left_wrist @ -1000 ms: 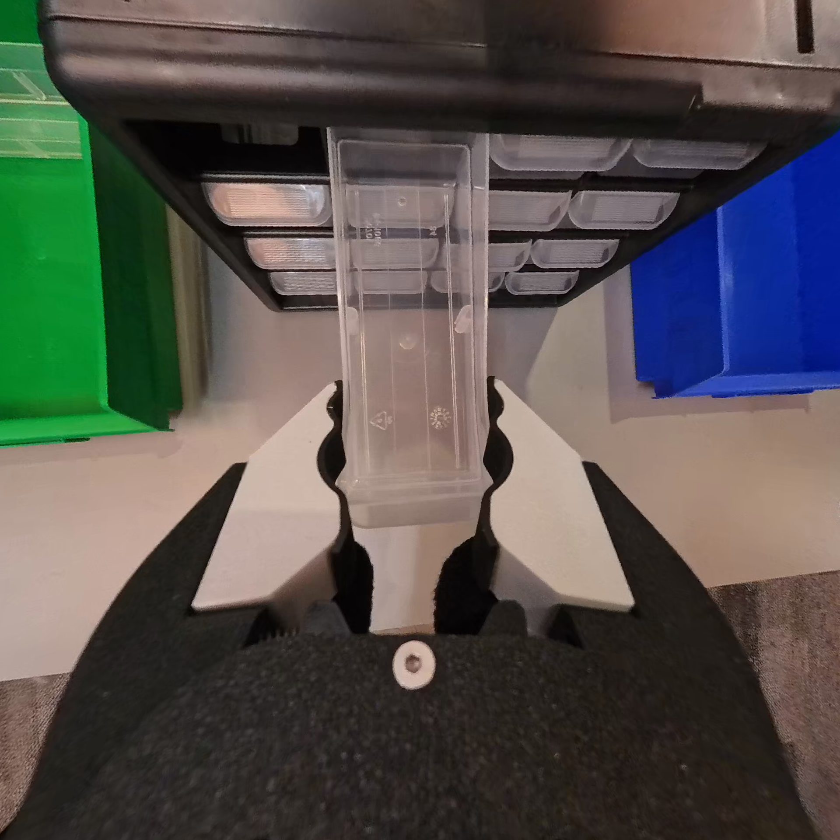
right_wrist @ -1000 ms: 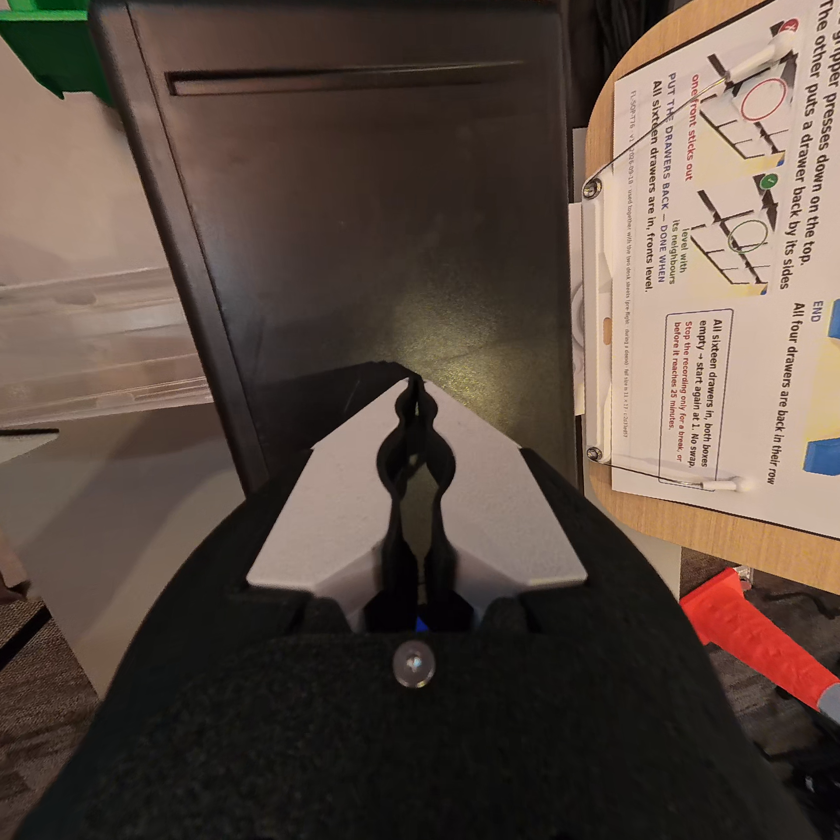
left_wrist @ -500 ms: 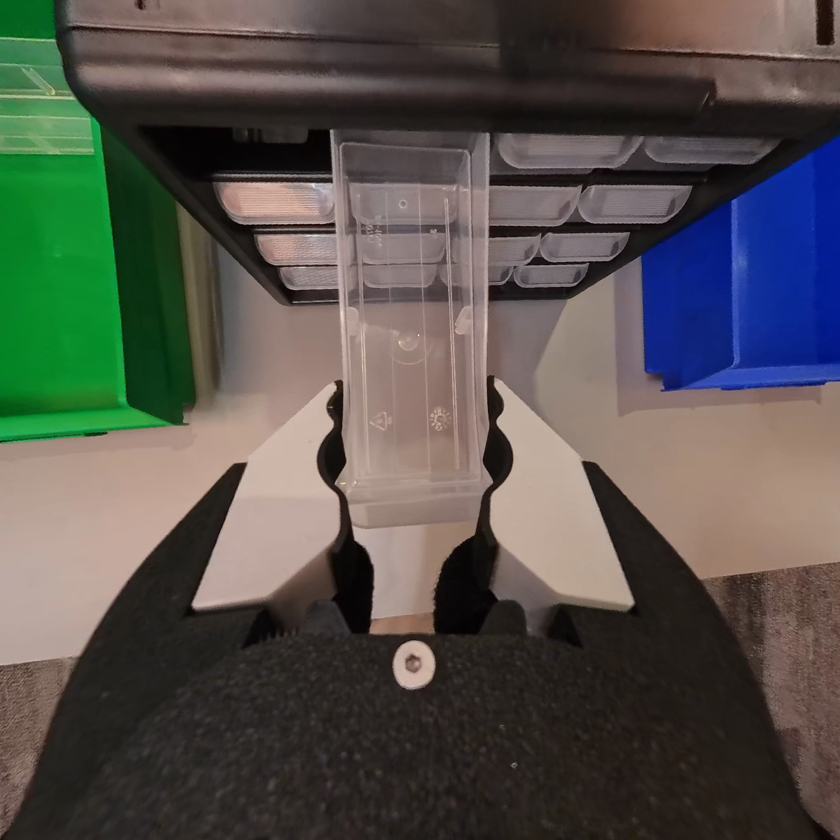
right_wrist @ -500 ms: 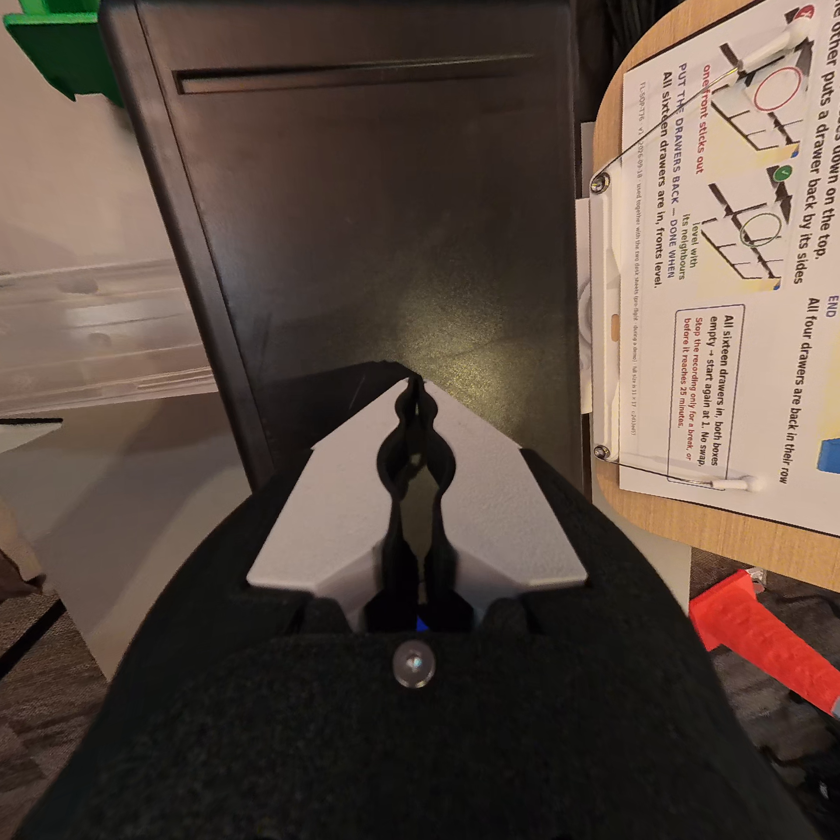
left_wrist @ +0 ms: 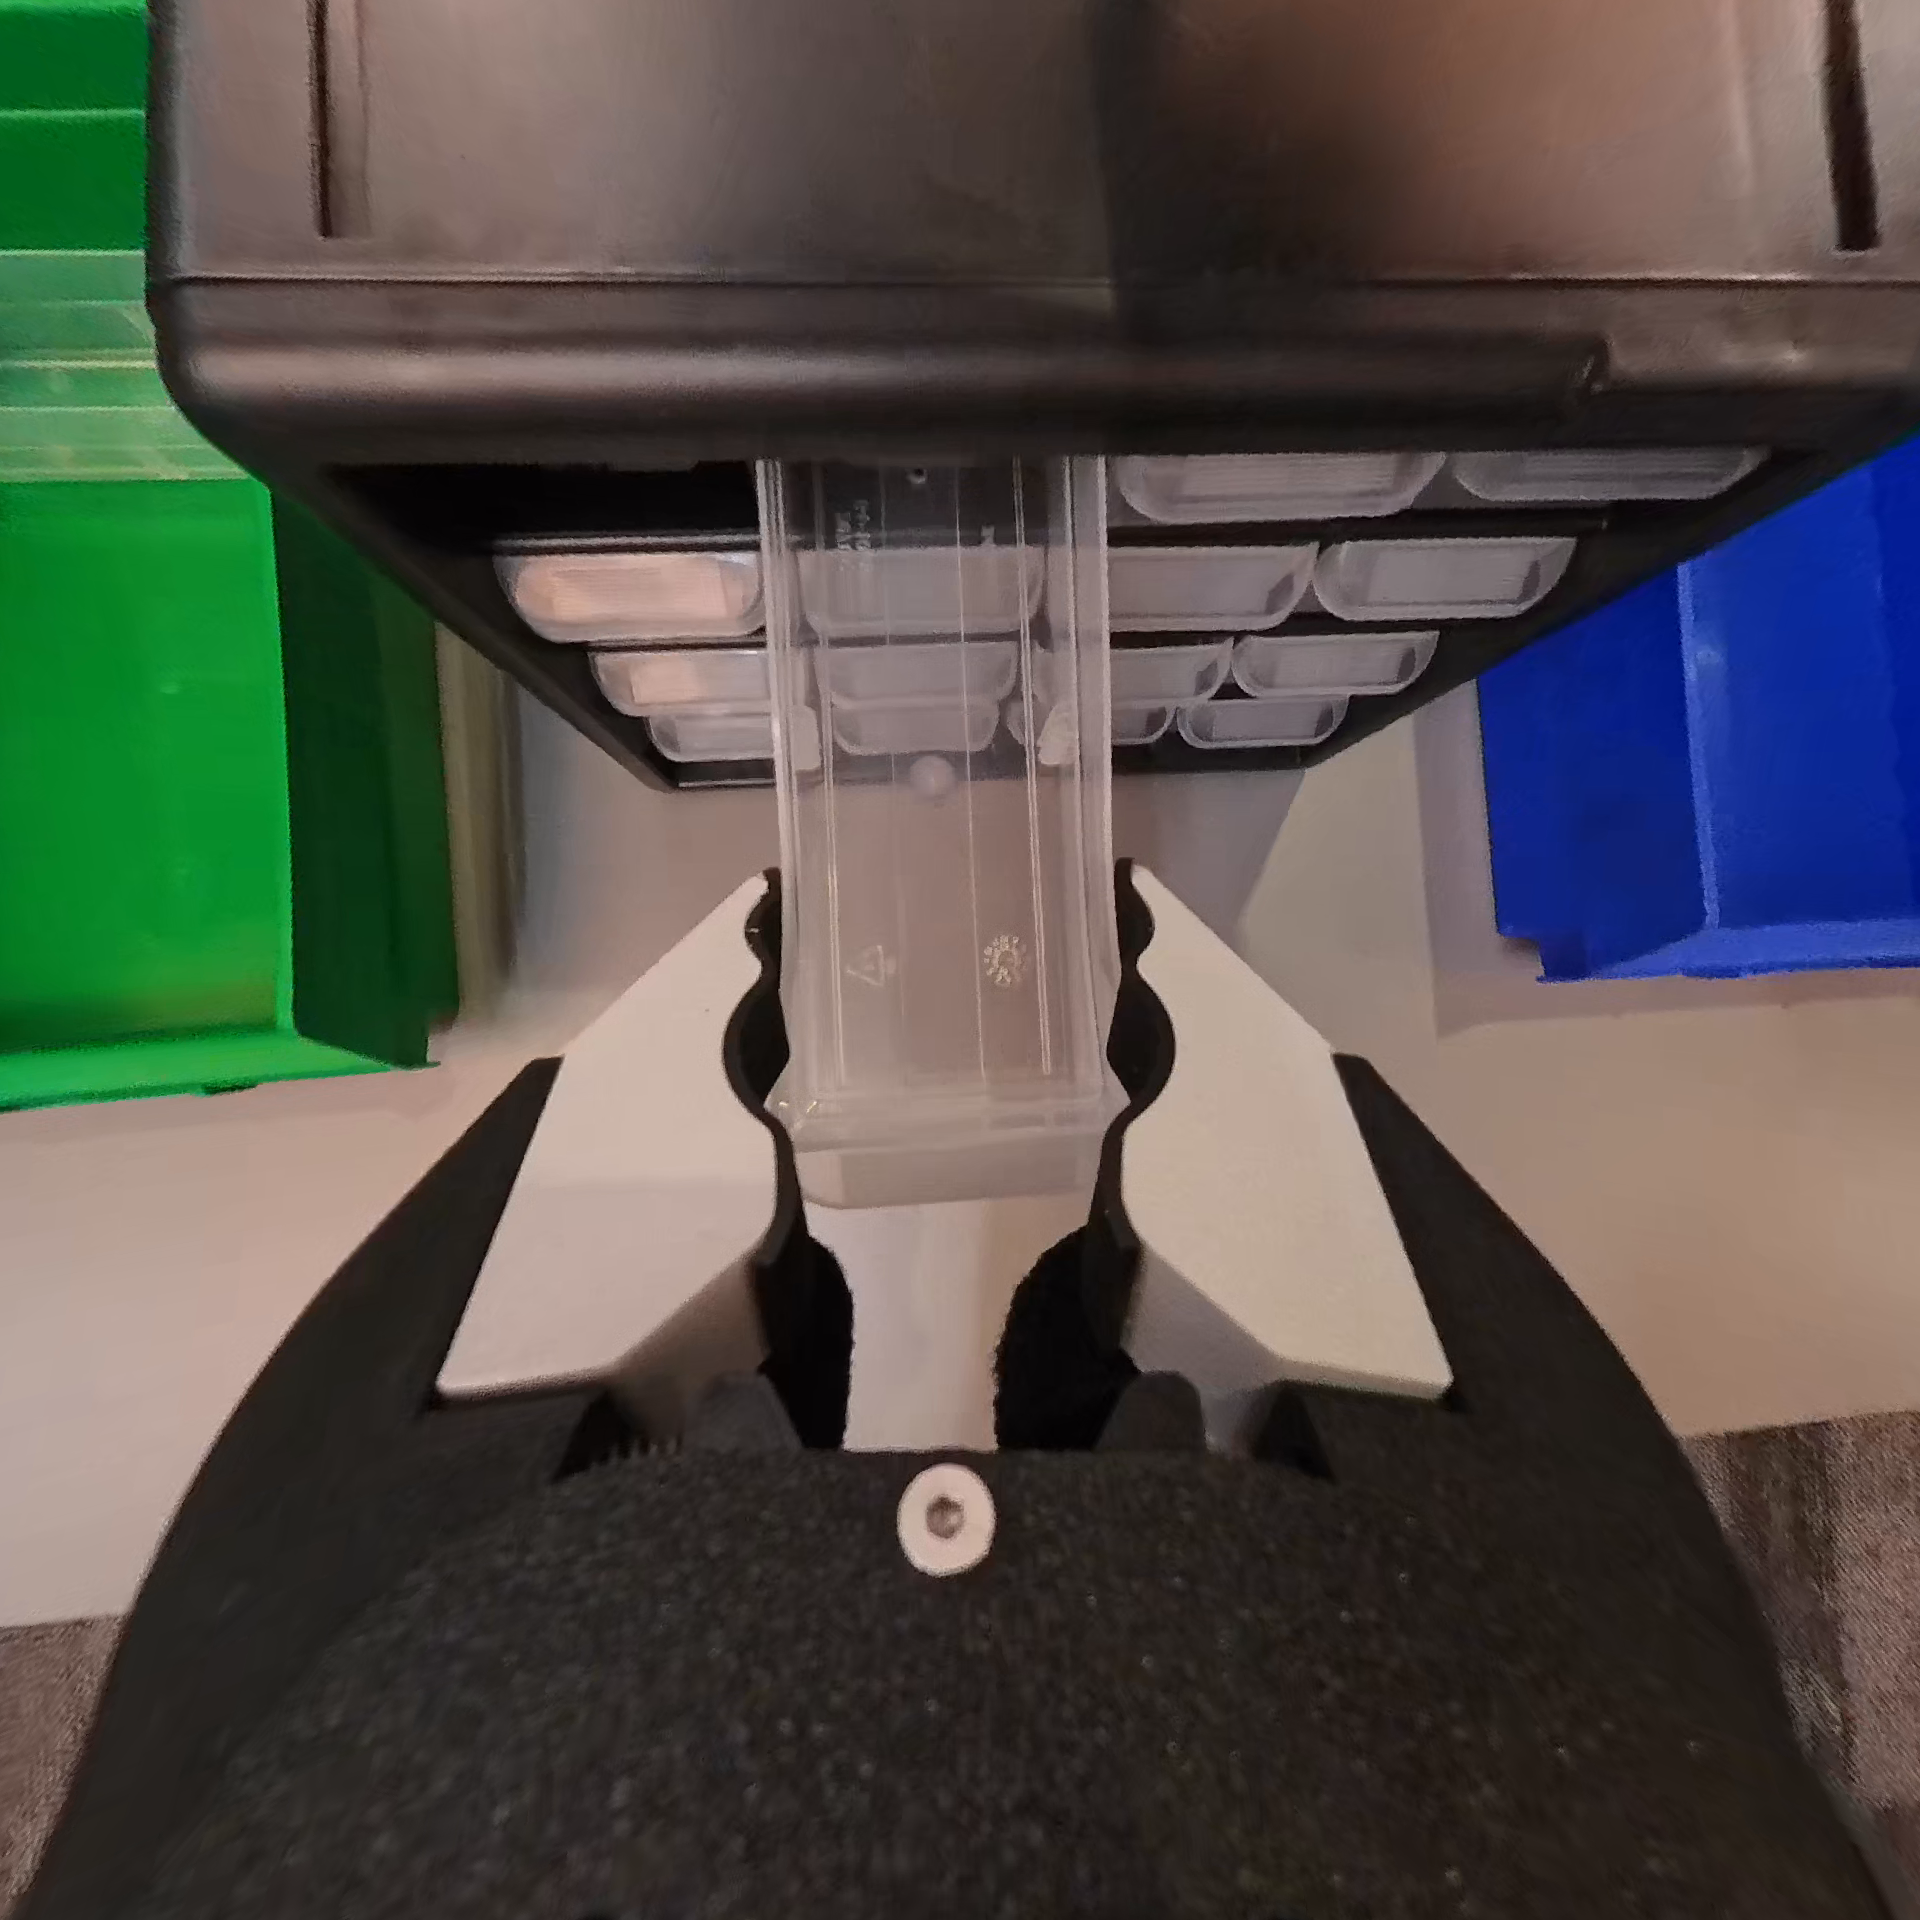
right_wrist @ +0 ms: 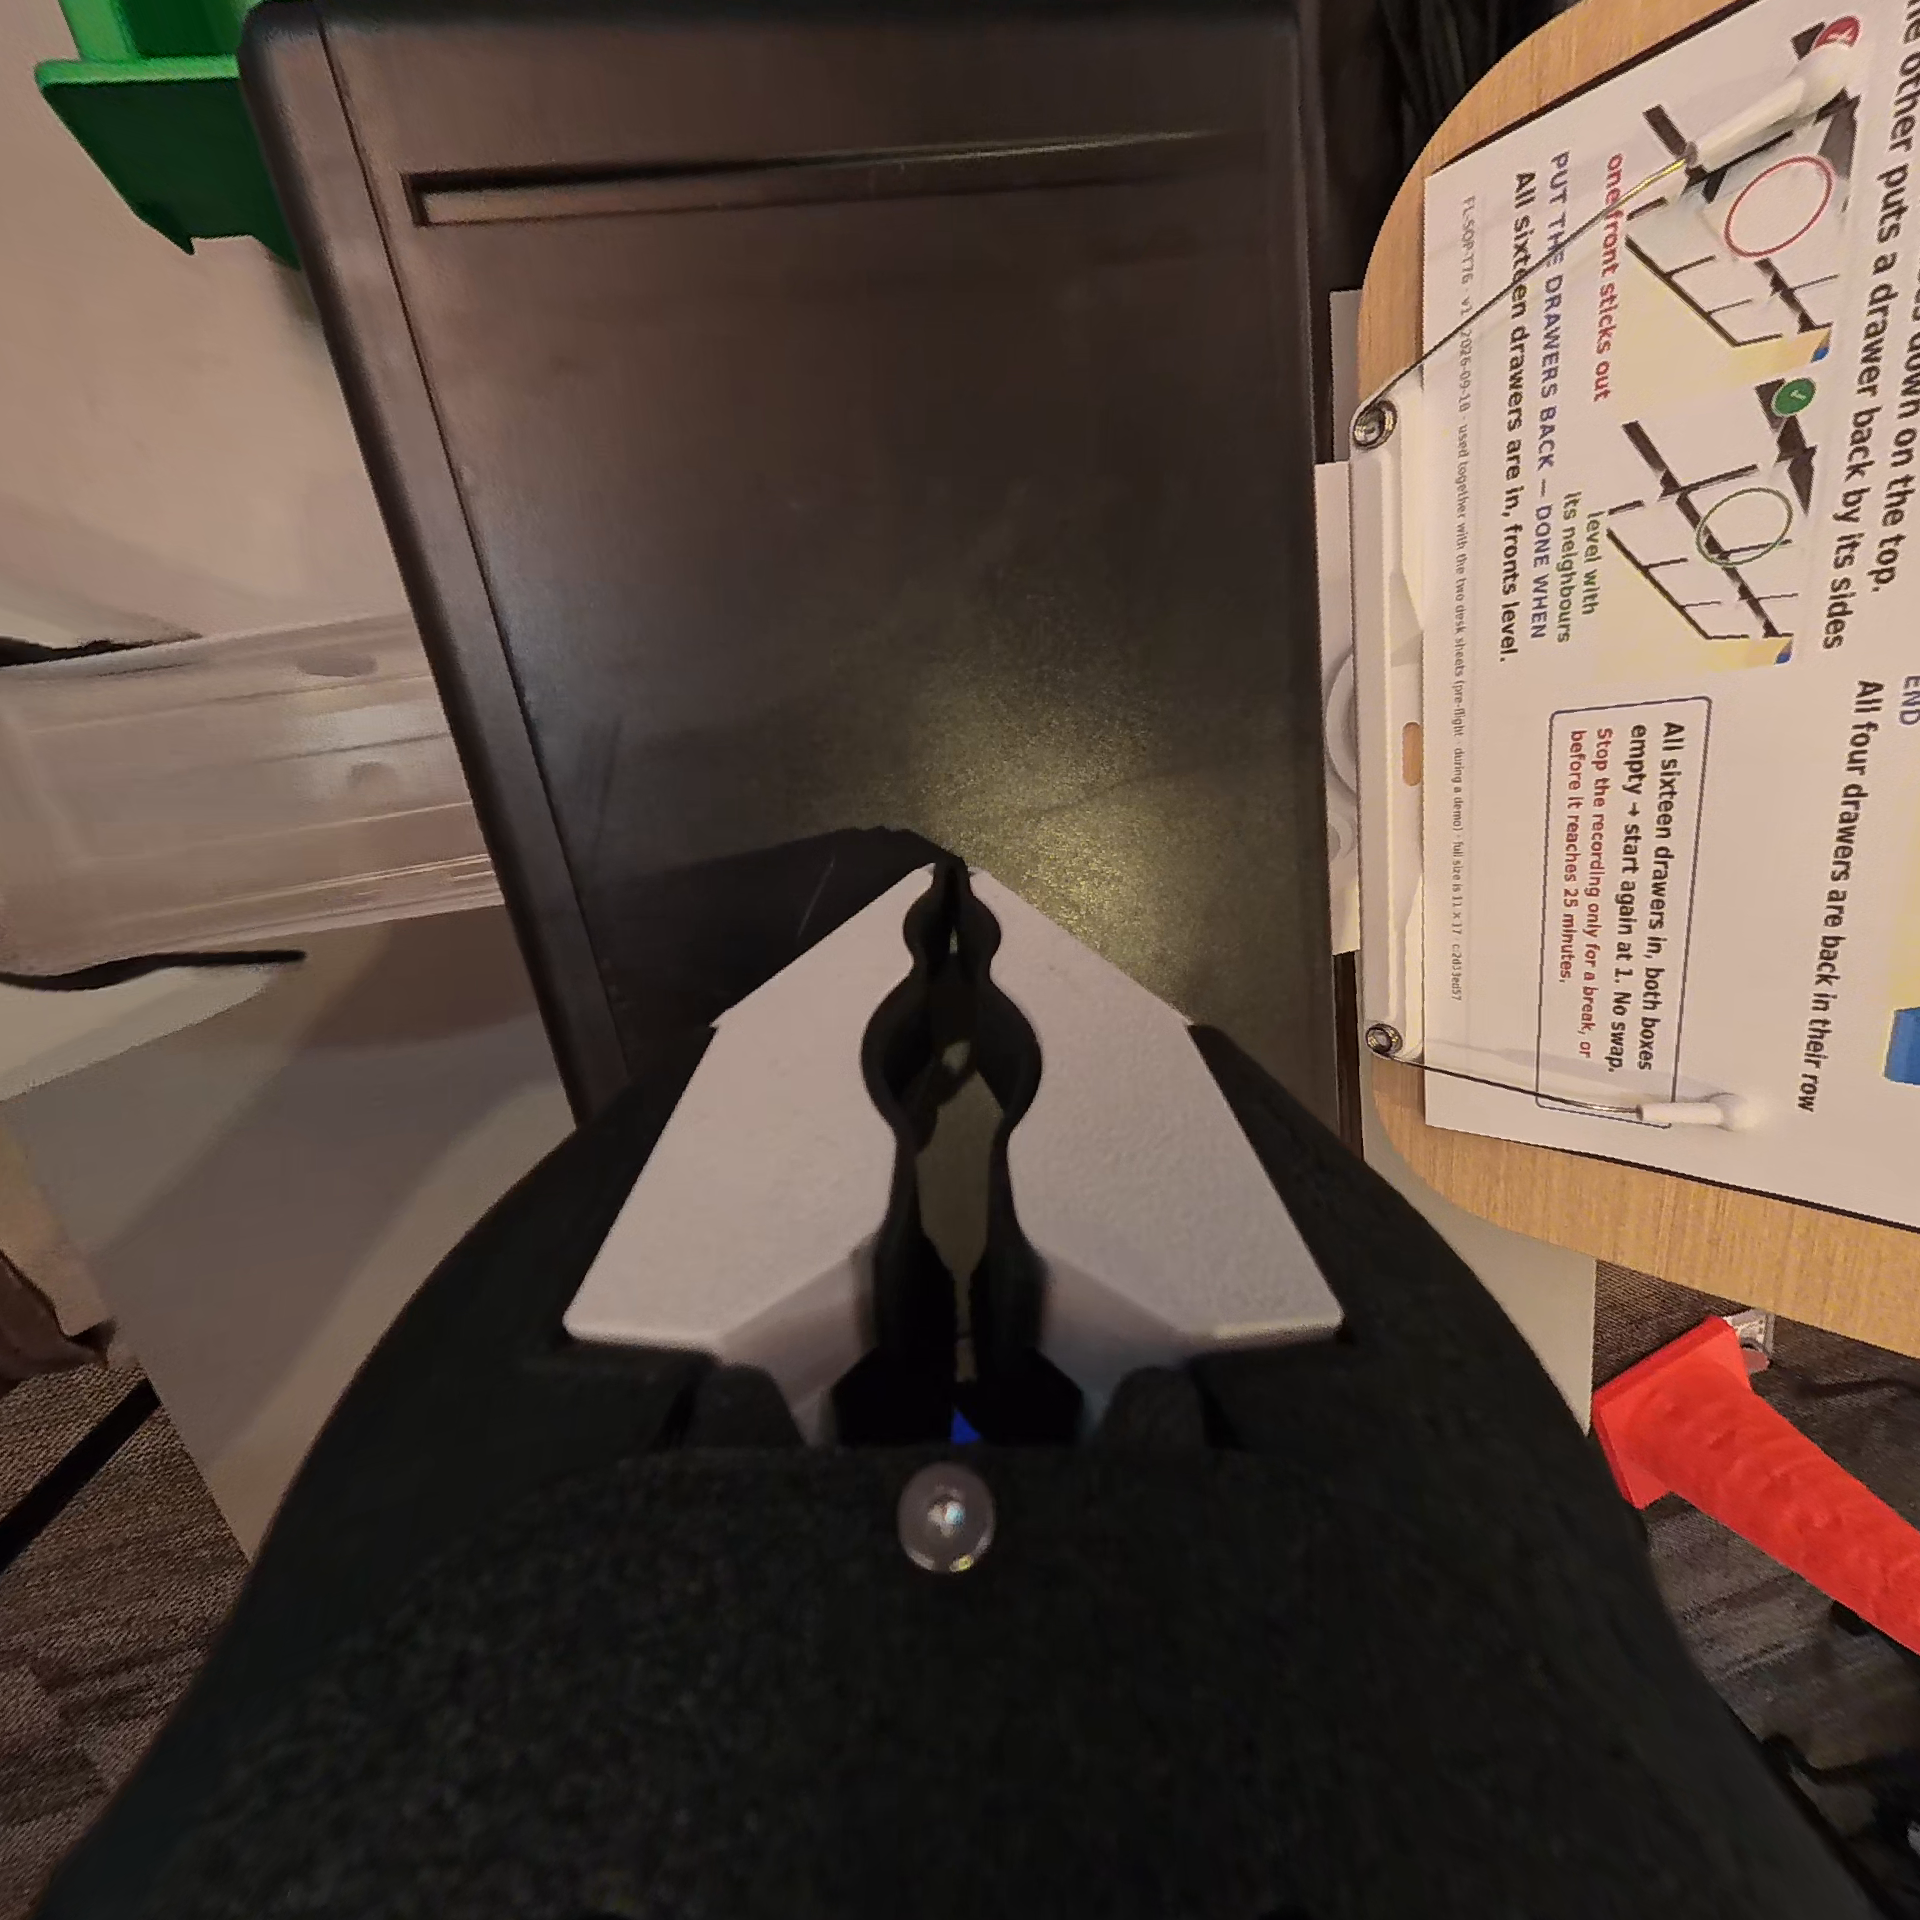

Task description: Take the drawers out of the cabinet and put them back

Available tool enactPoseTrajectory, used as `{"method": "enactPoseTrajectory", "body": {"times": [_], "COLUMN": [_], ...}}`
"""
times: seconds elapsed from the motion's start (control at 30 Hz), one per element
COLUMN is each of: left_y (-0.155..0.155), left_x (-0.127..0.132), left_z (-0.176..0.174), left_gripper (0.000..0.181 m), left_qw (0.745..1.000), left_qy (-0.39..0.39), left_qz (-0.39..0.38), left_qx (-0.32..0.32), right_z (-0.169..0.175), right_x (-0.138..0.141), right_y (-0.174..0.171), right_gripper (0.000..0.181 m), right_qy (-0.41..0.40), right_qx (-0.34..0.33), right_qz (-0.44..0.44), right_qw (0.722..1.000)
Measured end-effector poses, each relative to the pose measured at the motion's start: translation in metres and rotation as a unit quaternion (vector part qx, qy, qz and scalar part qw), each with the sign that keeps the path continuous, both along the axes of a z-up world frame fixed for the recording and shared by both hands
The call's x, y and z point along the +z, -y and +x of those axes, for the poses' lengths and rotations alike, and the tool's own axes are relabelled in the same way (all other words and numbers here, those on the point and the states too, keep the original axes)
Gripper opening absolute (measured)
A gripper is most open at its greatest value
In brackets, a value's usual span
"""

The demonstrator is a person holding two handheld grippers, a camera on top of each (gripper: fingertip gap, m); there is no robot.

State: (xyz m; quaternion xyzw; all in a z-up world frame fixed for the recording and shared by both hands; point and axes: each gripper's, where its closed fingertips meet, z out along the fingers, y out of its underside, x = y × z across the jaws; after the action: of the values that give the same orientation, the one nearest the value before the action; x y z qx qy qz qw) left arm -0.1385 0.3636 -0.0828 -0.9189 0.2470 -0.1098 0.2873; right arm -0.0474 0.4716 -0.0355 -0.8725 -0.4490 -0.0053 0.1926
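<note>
Pale bench (left_wrist: 156, 1299) under black cabinet (left_wrist: 935, 353), green bin (left_wrist: 156, 779) and blue bin (left_wrist: 1714, 779) flanking; left claw (left_wrist: 940, 904) pinching clear drawer (left_wrist: 935, 987) by its sides, half inside its top-row slot; right claw (right_wrist: 954, 868) pressed together, empty, on cabinet top, probably steadying it.

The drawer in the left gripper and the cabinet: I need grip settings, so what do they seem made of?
The drawer looks like clear rigid plastic, glossy: the drawer fronts behind show through it, and moulded marks sit in its base. The cabinet looks like black moulded plastic with a dull sheen and rounded edges; its top shows a fine grain. The left gripper clamps the drawer's sides.
</note>
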Motion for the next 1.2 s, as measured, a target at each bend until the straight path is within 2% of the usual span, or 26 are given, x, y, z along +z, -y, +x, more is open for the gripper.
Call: {"method": "enactPoseTrajectory", "body": {"times": [0.33,0.47,0.53,0.6,0.67,0.73,0.77,0.83,0.97,1.07,1.13,1.2], "left_y": [-0.018,-0.011,0.0,0.016,0.031,0.042,0.045,0.048,0.035,0.02,0.014,0.01], "left_x": [-0.008,0.002,0.016,0.037,0.04,0.024,0.015,-0.005,-0.024,-0.015,-0.004,-0.004], "left_z": [0.013,0.011,0.006,-0.006,-0.024,-0.034,-0.035,-0.033,-0.016,-0.007,-0.007,-0.003], "left_gripper": [0.067,0.076,0.08,0.074,0.06,0.052,0.04,0.03,0.031,0.033,0.028,0.028], "left_qw": [0.998,0.993,0.987,0.975,0.965,0.96,0.955,0.951,0.939,0.925,0.916,0.919], "left_qy": [0.027,0.064,0.099,0.142,0.152,0.145,0.151,0.16,0.178,0.176,0.181,0.18], "left_qz": [0.055,0.094,0.115,0.16,0.208,0.232,0.245,0.257,0.289,0.334,0.356,0.349], "left_qx": [-0.016,-0.037,-0.05,-0.055,-0.055,-0.063,-0.067,-0.068,-0.064,-0.053,-0.036,-0.04], "right_z": [0.0,0.0,0.0,0.0,0.0,0.0,0.0,0.0,0.0,0.0,0.0,0.0], "right_x": [0.0,0.0,0.0,0.0,0.0,0.0,0.0,0.0,0.0,0.0,0.0,0.0], "right_y": [0.0,0.0,0.0,0.0,0.0,0.0,0.0,0.0,0.0,0.0,0.0,0.0], "right_gripper": [0.0,0.0,0.0,0.0,0.0,0.0,0.0,0.0,0.0,0.0,0.0,0.0], "right_qy": [-0.02,-0.019,-0.018,-0.018,-0.022,-0.028,-0.032,-0.037,-0.035,-0.025,-0.017,-0.009], "right_qx": [0.0,0.002,0.003,0.004,0.004,0.004,0.003,0.001,-0.002,-0.001,0.001,0.002], "right_qz": [-0.004,-0.002,-0.003,-0.004,-0.006,-0.007,-0.009,-0.012,-0.017,-0.016,-0.017,-0.021], "right_qw": [1.0,1.0,1.0,1.0,1.0,1.0,0.999,0.999,0.999,1.0,1.0,1.0]}}
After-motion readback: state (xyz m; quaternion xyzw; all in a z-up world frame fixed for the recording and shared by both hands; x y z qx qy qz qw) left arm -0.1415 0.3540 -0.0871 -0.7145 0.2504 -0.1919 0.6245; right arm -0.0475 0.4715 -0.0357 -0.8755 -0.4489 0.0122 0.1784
